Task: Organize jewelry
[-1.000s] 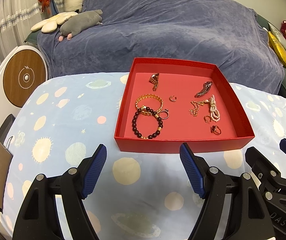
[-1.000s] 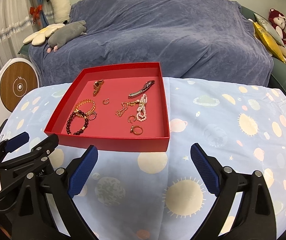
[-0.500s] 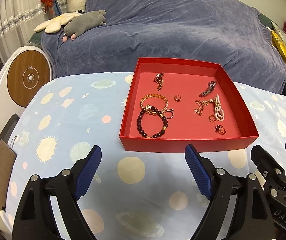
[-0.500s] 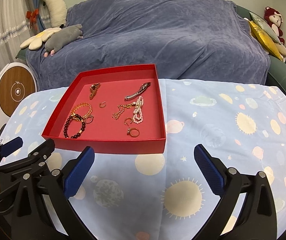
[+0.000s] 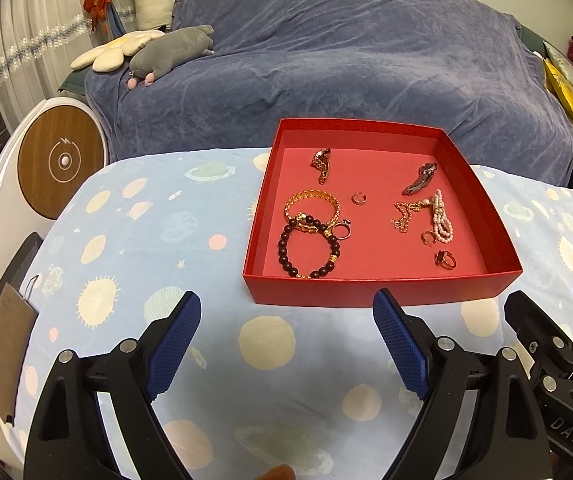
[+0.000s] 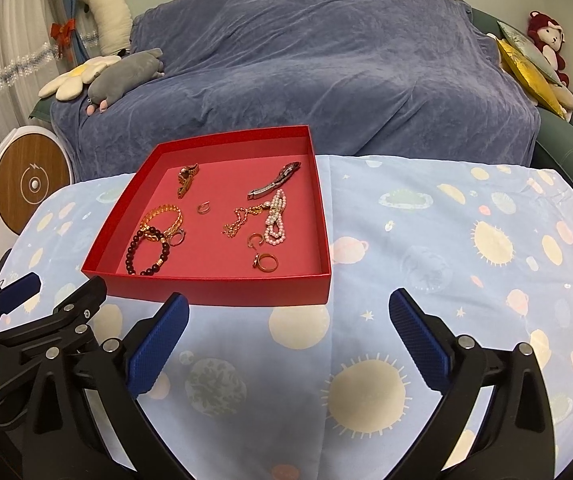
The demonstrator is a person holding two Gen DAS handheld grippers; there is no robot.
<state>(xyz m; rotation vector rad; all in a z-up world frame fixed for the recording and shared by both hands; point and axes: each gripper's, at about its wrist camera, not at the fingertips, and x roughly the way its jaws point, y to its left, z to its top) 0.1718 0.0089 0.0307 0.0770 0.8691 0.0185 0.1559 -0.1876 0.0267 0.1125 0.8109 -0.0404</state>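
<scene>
A shallow red tray (image 5: 382, 289) (image 6: 214, 290) stands on the space-print tablecloth and holds jewelry. Inside lie a dark bead bracelet (image 5: 308, 246), a gold bangle (image 5: 312, 209), a pearl strand (image 5: 441, 217), a gold chain (image 5: 405, 214), two watches (image 5: 420, 179) (image 5: 321, 161) and several rings (image 5: 445, 259). My left gripper (image 5: 286, 346) is open and empty, just short of the tray's near wall. My right gripper (image 6: 288, 346) is open and empty, before the tray's near right corner. Each gripper shows at the edge of the other's view.
A sofa under a blue cover (image 5: 346, 60) stands behind the table, with plush toys (image 5: 170, 52) at its left and cushions (image 6: 526, 64) at its right. A round white and wood device (image 5: 60, 158) and a brown paper bag (image 5: 6, 344) stand left of the table.
Both grippers have drawn back a little from the tray and stayed open. The jewelry has not moved.
</scene>
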